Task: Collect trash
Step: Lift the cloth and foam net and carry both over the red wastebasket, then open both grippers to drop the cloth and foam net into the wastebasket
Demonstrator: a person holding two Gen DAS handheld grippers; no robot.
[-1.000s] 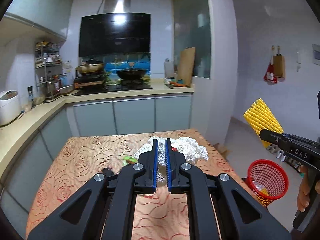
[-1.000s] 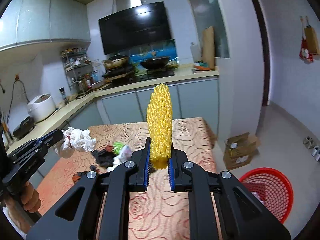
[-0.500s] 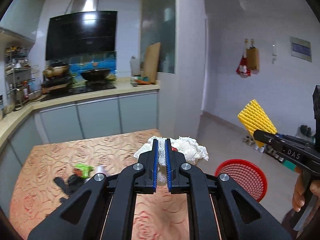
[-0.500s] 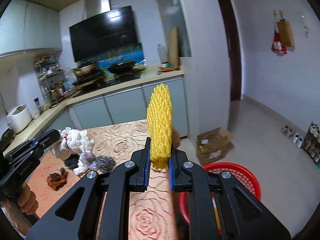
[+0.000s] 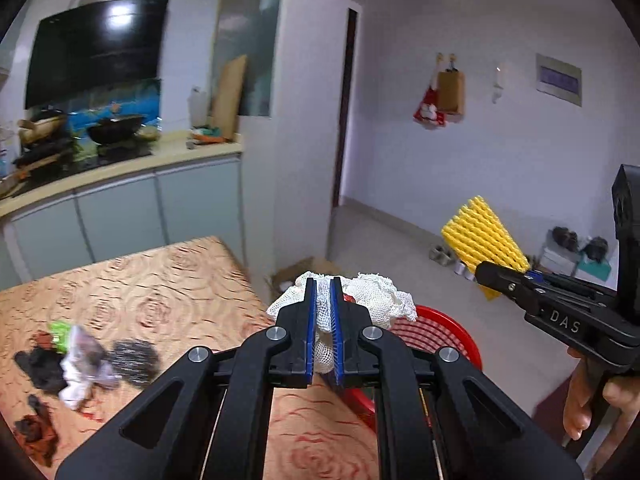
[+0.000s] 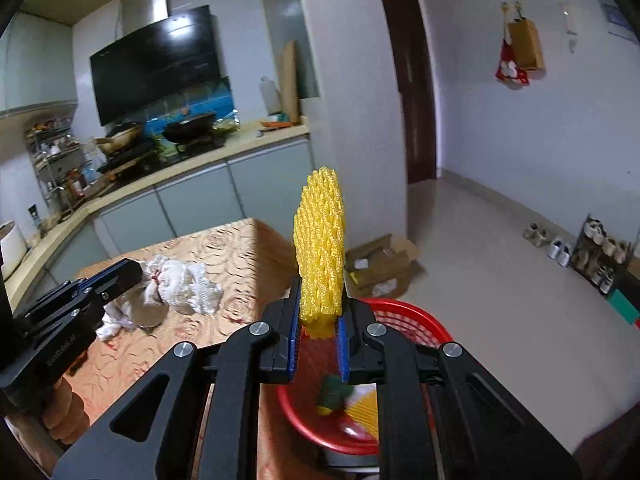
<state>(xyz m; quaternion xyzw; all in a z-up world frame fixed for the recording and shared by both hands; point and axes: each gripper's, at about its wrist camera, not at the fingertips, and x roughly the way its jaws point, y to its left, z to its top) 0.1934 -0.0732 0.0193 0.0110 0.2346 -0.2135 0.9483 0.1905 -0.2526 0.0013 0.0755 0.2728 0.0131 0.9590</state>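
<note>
trash over the basket, not yet dropped

both grippers have swung off the table (image 5: 132,296) toward the red basket (image 6: 404,314): left gripper (image 5: 325,322) clamps white mesh (image 5: 376,298), right gripper (image 6: 319,328) clamps yellow foam (image 6: 320,248) above the rim. release looks next; scraps (image 5: 80,356) remain on the table.

Matt black plastic on left gripper (image 5: 324,320) and right gripper (image 6: 319,330), blue ribbed pads (image 6: 294,332), bare metal screw heads. Yellow foam netting (image 6: 320,248), knobbly. White mesh wad (image 5: 372,300), soft, open-weave. Glossy red plastic basket (image 6: 404,312), lattice wall. Sheeny patterned tablecloth (image 5: 140,292). Glossy black range hood (image 6: 156,64).
</note>
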